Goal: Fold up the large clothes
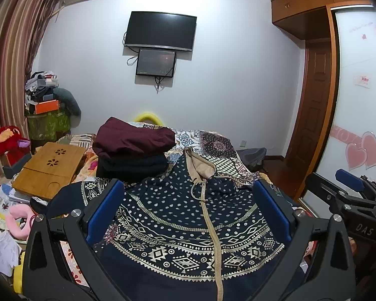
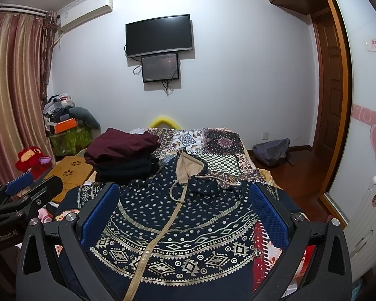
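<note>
A navy zip hoodie [image 1: 188, 225] [image 2: 178, 225] with a cream pattern and a beige hood [image 1: 200, 165] lies spread front-up on the bed, hood toward the far end. My left gripper [image 1: 188, 195] hovers above its lower half, open with nothing between its blue pads [image 1: 105, 208]. My right gripper [image 2: 185, 198] hovers over the same garment, also open and holding nothing. Each gripper shows at the edge of the other's view: the right one [image 1: 348, 193] and the left one [image 2: 25, 190].
A stack of folded dark clothes [image 1: 132, 148] [image 2: 122, 153] with a maroon piece on top sits on the patchwork bedspread [image 1: 213, 140] beyond the hoodie. A wooden lap tray [image 1: 50, 170] and clutter lie left of the bed. A wardrobe [image 1: 358, 100] stands on the right.
</note>
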